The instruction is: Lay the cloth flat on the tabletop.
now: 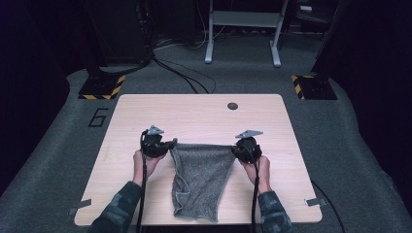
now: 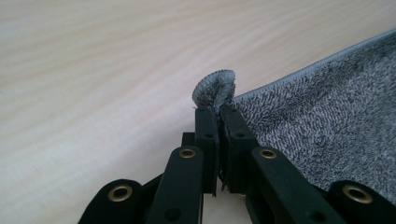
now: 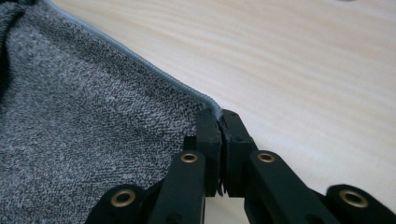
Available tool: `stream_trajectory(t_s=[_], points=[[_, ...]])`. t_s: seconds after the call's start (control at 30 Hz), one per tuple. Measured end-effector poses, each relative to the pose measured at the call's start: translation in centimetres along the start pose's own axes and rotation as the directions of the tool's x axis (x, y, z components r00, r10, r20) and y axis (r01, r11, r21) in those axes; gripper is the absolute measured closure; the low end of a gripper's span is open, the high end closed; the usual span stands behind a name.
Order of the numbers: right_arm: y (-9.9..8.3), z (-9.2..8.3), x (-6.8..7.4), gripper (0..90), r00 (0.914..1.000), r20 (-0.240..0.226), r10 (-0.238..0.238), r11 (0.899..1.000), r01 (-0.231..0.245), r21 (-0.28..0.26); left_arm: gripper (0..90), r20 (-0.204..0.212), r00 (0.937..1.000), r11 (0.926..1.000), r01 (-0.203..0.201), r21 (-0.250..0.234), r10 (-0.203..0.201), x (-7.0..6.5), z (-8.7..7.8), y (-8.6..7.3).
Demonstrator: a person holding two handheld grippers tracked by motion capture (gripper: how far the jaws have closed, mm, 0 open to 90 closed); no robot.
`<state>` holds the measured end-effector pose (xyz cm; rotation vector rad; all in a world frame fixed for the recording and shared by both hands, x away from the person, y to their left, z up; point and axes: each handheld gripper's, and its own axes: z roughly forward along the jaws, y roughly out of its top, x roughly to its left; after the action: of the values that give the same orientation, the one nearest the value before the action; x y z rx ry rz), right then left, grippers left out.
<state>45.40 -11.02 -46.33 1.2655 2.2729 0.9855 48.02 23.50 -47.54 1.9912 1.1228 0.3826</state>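
You have the grey towel (image 1: 199,177) pinched by its two top corners, left gripper (image 2: 219,109) and right gripper (image 3: 219,119) jaws clenched on the hem, stretched above the table (image 1: 204,114). Soft, limp, light: grip the hems; the middle sags.

Grey towel (image 1: 199,177) between two grippers

High view sat above person's side, looked forward and down over whole worktop (image 1: 204,114), floor beyond; far off. Left gripper view rode low behind own jaws, very near, faced along them across bare wood, grey towel (image 2: 327,116) at its right. Right gripper view likewise, close, towel (image 3: 84,116) at its left. All three shared towel (image 1: 199,179) and worktop.
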Motion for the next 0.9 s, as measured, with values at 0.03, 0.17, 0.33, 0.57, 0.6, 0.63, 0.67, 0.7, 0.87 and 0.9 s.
stream_trajectory(t_s=[0.03,0.17,0.33,0.57,0.6,0.63,0.67,0.7,0.87,0.9], points=[[0.9,0.3,-0.2,87.7,0.9999,0.017,0.002,1.0,-0.002,-0.002,86.4,-0.019,0.9998,1.0,-0.003,-0.007,0.003,0.2,0.2,0.7],[6.0,0.6,-1.5,87.7,0.9954,0.084,-0.045,0.999,0.048,-0.025,86.5,-0.082,0.9958,0.9966,-0.047,-0.068,0.041,1.5,-0.3,5.8],[14.6,-5.4,-1.8,87.6,0.9745,0.194,-0.114,0.973,0.149,-0.176,86.3,-0.193,0.9674,0.9333,-0.216,-0.287,0.164,0.0,-7.9,13.9],[10.4,-9.8,1.2,87.1,0.9656,0.161,-0.204,0.926,0.244,-0.287,83.9,-0.155,0.9196,0.866,-0.392,-0.31,0.361,-3.4,-10.2,8.5],[8.8,-9.2,1.4,86.9,0.9641,0.153,-0.217,0.931,0.252,-0.264,83.5,-0.126,0.9169,0.8762,-0.399,-0.27,0.379,-3.8,-9.0,5.8],[6.0,-7.8,1.8,86.7,0.9662,0.126,-0.225,0.944,0.248,-0.219,82.6,-0.102,0.9171,0.8837,-0.399,-0.245,0.385,-4.1,-8.2,4.1],[4.2,-6.9,2.0,86.5,0.9679,0.106,-0.228,0.951,0.245,-0.188,82.1,-0.065,0.9174,0.8903,-0.397,-0.223,0.393,-4.4,-7.2,1.7],[1.9,-5.7,2.3,86.4,0.969,0.078,-0.234,0.958,0.244,-0.149,81.5,-0.02,0.9243,0.9088,-0.379,-0.175,0.381,-4.8,-5.9,-1.2],[-7.3,-2.1,3.7,82.3,0.9864,-0.031,-0.161,0.987,0.162,0.009,65.9,0.14,0.9423,0.9518,-0.294,-0.087,0.304,-6.1,-3.9,-9.1],[-8.4,-2.3,3.7,79.4,0.988,-0.05,-0.146,0.989,0.147,0.019,59.0,0.153,0.9449,0.9565,-0.279,-0.085,0.289,-6.3,-4.1,-9.6]])
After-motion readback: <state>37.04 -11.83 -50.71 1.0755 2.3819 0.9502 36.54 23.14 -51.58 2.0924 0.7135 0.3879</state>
